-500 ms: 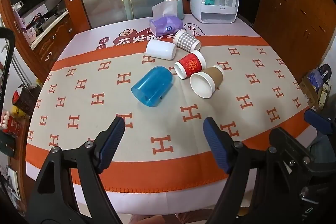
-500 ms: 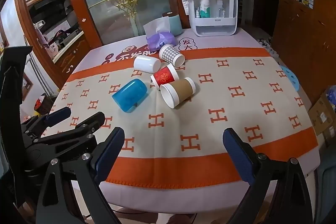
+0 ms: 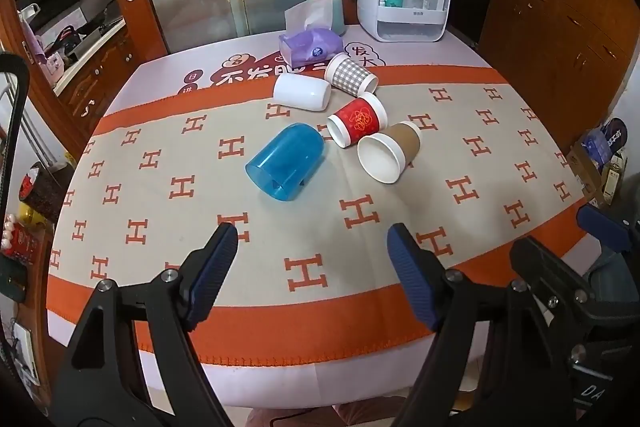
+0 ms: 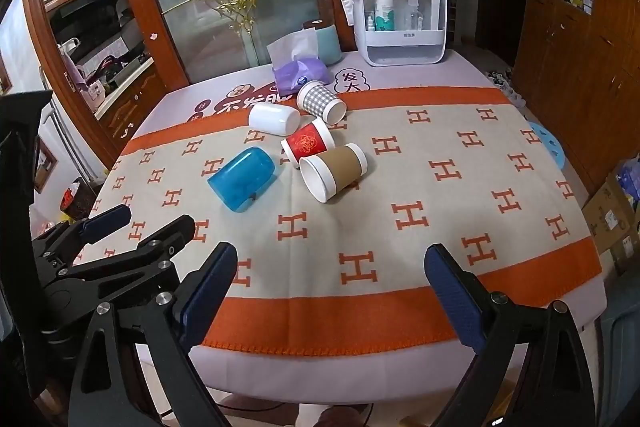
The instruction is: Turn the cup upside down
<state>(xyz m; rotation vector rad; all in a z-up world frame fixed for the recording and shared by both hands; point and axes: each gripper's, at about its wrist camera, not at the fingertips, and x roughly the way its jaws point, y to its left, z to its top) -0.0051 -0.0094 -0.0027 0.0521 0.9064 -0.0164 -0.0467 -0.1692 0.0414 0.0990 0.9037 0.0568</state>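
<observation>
Five cups lie on their sides near the middle of a table covered by a beige cloth with orange H marks and orange borders (image 3: 360,267). The translucent blue plastic cup (image 3: 285,163) lies nearest the grippers, its mouth turned toward the near left. Just to its right, the brown paper cup with a white rim (image 3: 390,153) shows its white inside, and the red paper cup with a gold pattern (image 3: 357,121) lies just behind, close against it. Farther back are the plain white cup (image 3: 302,92) and the grey checked paper cup (image 3: 351,74) (these two appear to touch).

The left gripper (image 3: 312,259) hovers over the near part of the cloth, its blue-padded fingers spread wide with nothing between them, well short of the blue cup. The right gripper (image 4: 330,279) is likewise spread and holds nothing, beside the left one over the near edge.

A purple tissue pack (image 3: 311,45) and a white storage box holding bottles (image 3: 402,1) stand at the far side.
</observation>
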